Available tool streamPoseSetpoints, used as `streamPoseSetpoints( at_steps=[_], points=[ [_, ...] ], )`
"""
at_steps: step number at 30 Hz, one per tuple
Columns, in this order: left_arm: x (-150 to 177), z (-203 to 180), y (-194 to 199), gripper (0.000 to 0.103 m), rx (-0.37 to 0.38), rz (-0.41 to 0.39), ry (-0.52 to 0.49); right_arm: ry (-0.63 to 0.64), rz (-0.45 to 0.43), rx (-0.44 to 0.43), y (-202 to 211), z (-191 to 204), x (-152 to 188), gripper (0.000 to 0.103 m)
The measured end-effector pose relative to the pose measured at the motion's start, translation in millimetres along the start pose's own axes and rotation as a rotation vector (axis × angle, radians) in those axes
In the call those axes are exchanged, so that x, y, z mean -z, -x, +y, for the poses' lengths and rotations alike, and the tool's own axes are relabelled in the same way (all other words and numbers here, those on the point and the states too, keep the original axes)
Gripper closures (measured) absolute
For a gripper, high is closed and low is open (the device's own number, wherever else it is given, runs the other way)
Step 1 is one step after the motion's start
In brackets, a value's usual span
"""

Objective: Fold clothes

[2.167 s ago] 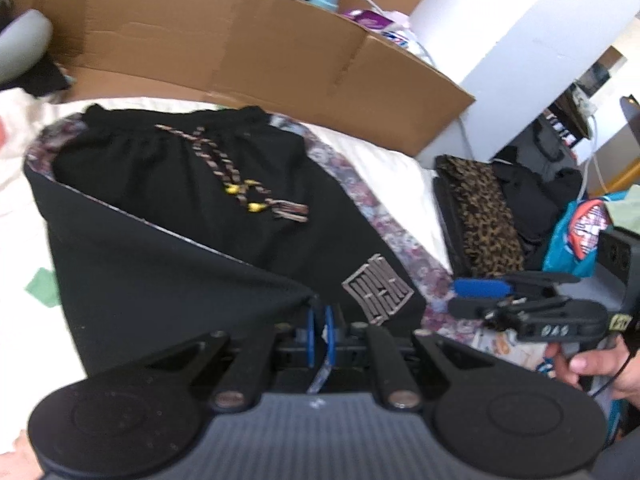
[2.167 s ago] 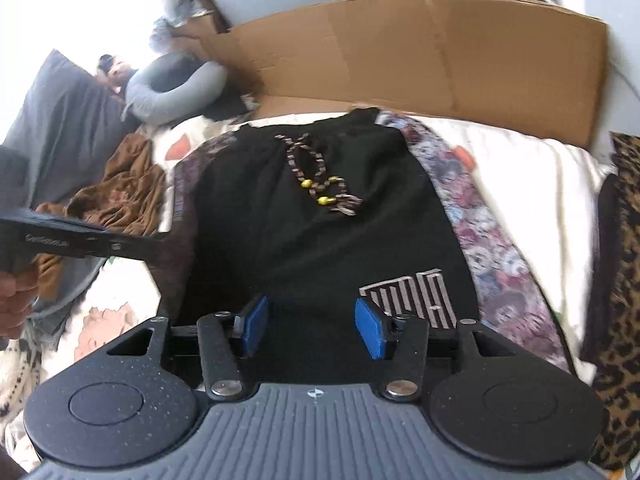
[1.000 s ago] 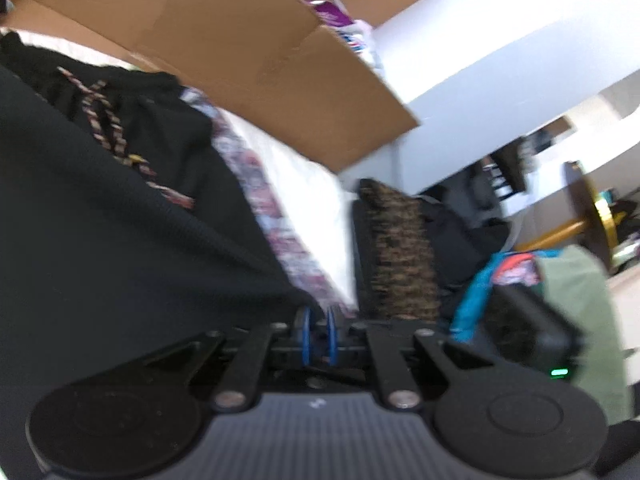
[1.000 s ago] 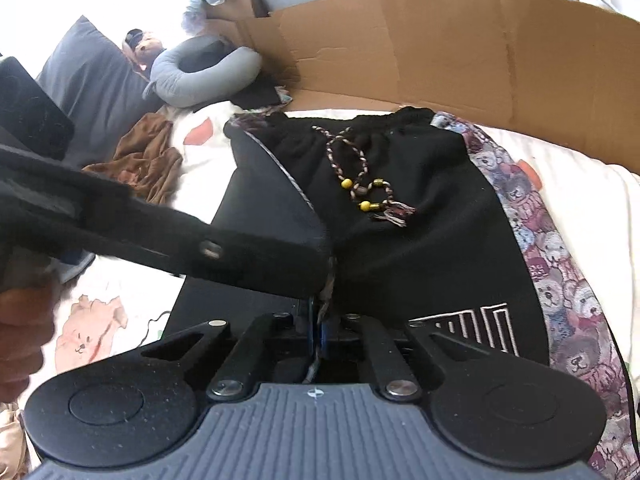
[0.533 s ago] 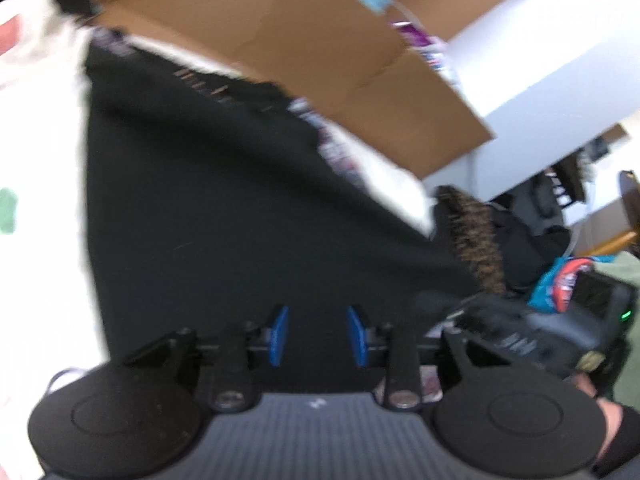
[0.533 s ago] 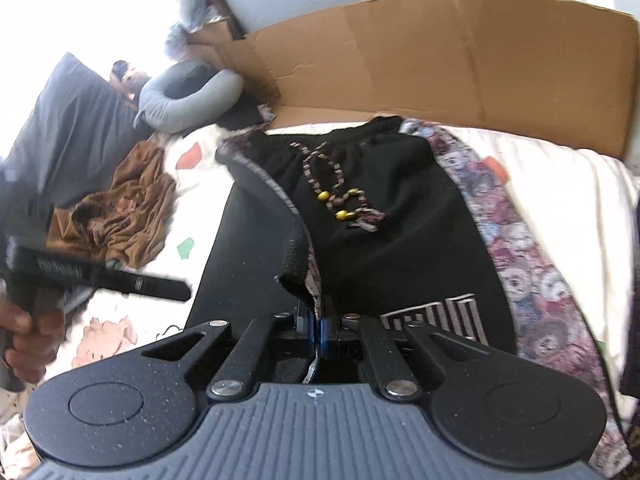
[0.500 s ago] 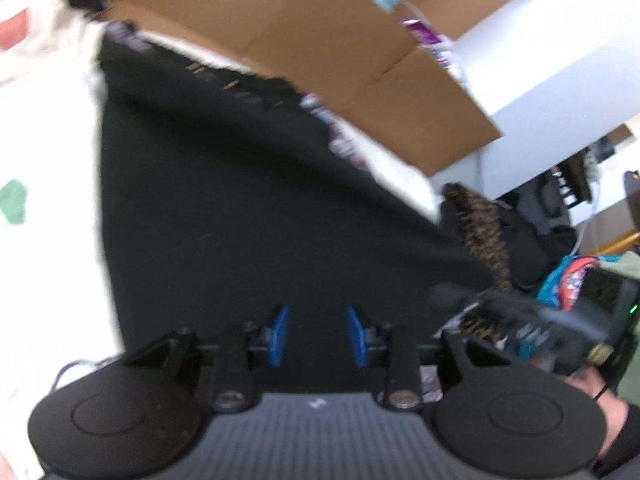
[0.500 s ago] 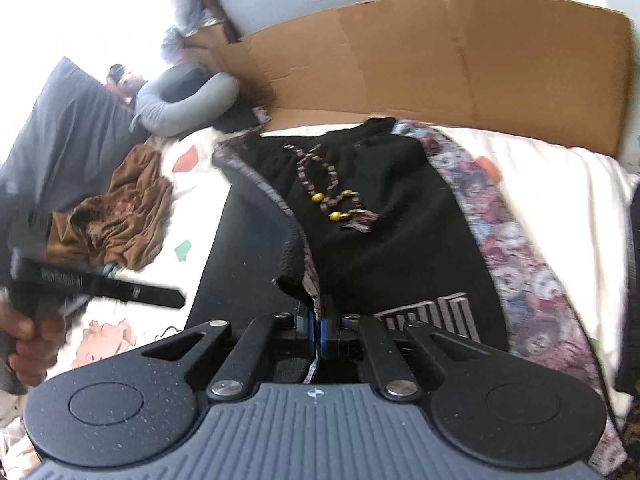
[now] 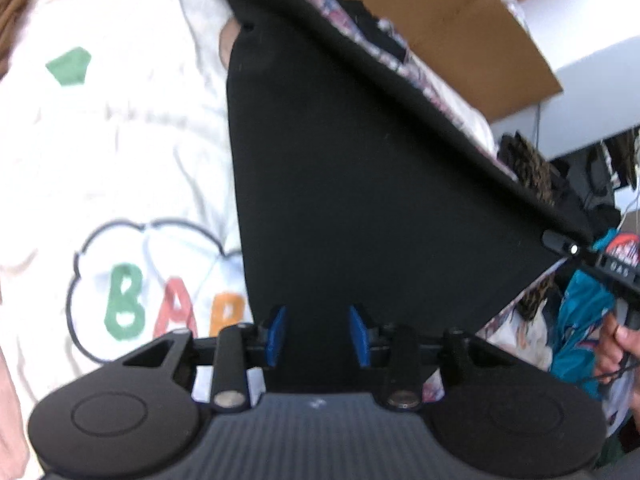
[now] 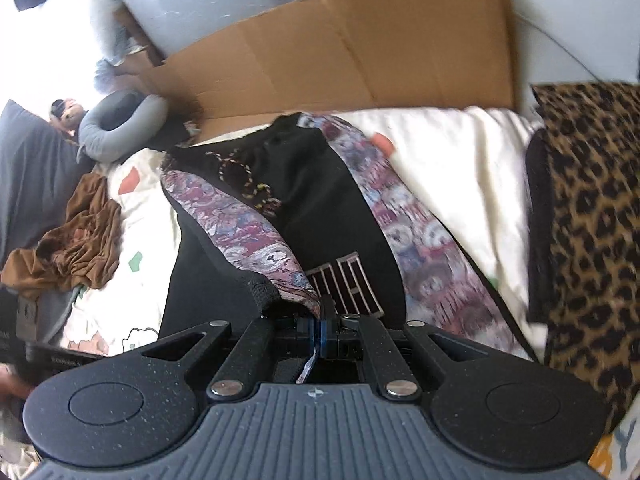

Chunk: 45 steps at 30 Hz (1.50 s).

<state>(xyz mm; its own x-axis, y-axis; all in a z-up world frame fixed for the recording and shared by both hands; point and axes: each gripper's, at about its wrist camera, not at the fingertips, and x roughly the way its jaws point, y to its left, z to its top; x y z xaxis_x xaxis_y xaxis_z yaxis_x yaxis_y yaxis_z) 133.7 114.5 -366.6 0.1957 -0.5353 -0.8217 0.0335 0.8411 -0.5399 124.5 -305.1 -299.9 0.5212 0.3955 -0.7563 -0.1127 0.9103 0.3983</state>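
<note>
The bed [image 10: 460, 168] carries the black shorts [image 10: 320, 184], spread in front of the cardboard [image 10: 360, 52]. On the shorts, the right claw [image 10: 318, 330] is clamped on a lifted hem corner. The left claw [image 9: 316, 334] stands apart over the black cloth, gripping nothing.

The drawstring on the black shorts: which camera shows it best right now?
The right wrist view: the drawstring lies in plain sight on the black shorts below the waistband. In the left wrist view the folded-over black shorts cover that area, so no drawstring shows.
</note>
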Motion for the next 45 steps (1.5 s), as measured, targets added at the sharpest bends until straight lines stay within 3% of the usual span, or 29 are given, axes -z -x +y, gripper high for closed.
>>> streamPoseSetpoints(
  at_steps=[12, 19, 24, 25, 28, 29, 36, 37, 38, 39, 45],
  points=[
    [20.4, 6.2, -9.8, 0.064, 0.015, 0.117, -0.001, -0.169, 0.039, 0.070, 15.3, -43.3, 39.8, 0.102],
    [37.8, 2.1, -27.2, 0.062, 0.047, 0.185, 0.014, -0.233, 0.082, 0.180, 5.8, -75.4, 64.3, 0.102],
    [48.7, 1.3, -37.4, 0.062, 0.088, 0.202, 0.040, -0.161, 0.124, 0.214, 0.4, -73.2, 70.0, 0.099],
    [49.3, 1.9, -38.9, 0.062, 0.097, 0.204, 0.045, -0.140, 0.126, 0.226, 1.1, -72.0, 69.1, 0.097],
    [48.2, -0.4, -46.9, 0.062, 0.119, 0.207, 0.054, -0.064, 0.122, 0.265, 2.7, -66.0, 64.9, 0.065],
    [47.8, 0.9, -45.8, 0.062, 0.125, 0.208, 0.055, -0.036, 0.118, 0.278, 3.1, -63.6, 63.2, 0.061],
    [44.6, -8.3, -51.9, 0.065, 0.163, 0.200, 0.054, 0.135, 0.117, 0.278, -9.2, -49.4, 55.4, 0.062],
    [44.3, -11.0, -54.4, 0.072, 0.163, 0.202, 0.055, 0.156, 0.120, 0.277, -11.8, -47.7, 54.6, 0.065],
    [44.2, -11.9, -56.0, 0.084, 0.171, 0.208, 0.058, 0.173, 0.121, 0.276, -13.1, -46.6, 53.2, 0.082],
    [44.1, -12.4, -57.3, 0.090, 0.180, 0.214, 0.062, 0.189, 0.122, 0.276, -14.3, -45.5, 51.7, 0.098],
    [40.4, -21.0, -48.8, 0.096, 0.222, 0.206, 0.028, 0.122, 0.048, 0.291, 3.0, -56.2, 38.6, 0.100]
  ],
)
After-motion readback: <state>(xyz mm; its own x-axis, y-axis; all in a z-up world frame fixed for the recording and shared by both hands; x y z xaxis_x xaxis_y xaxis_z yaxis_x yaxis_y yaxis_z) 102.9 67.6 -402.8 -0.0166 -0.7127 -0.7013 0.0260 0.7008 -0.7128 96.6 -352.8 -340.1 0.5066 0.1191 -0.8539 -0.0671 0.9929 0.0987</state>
